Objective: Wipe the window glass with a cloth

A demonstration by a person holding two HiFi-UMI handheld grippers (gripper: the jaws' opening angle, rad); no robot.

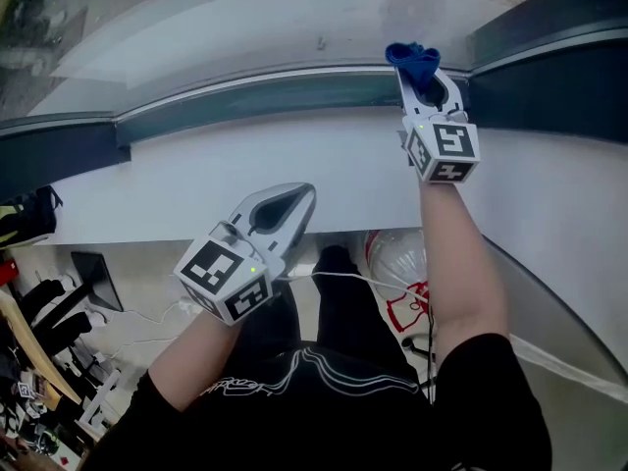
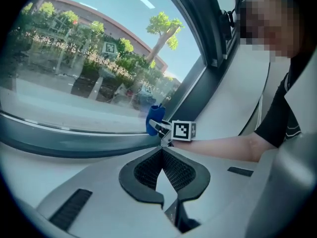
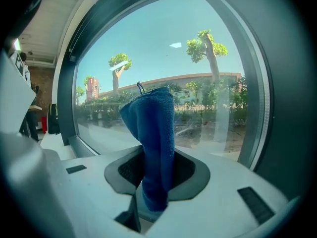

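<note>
Our right hand-held gripper (image 1: pixel 424 78), at one o'clock, clamps a blue cloth (image 3: pixel 151 133) by the window glass (image 1: pixel 245 27); left hand-held gripper (image 1: pixel 302 196) together, empty.

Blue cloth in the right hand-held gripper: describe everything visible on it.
The blue terry-looking cloth is bunched into an upright fold, with a small loop at its top. The right hand-held gripper is shut on its lower part; the upper end sticks out past the jaws, close to the window glass. Whether the two touch cannot be told.
</note>
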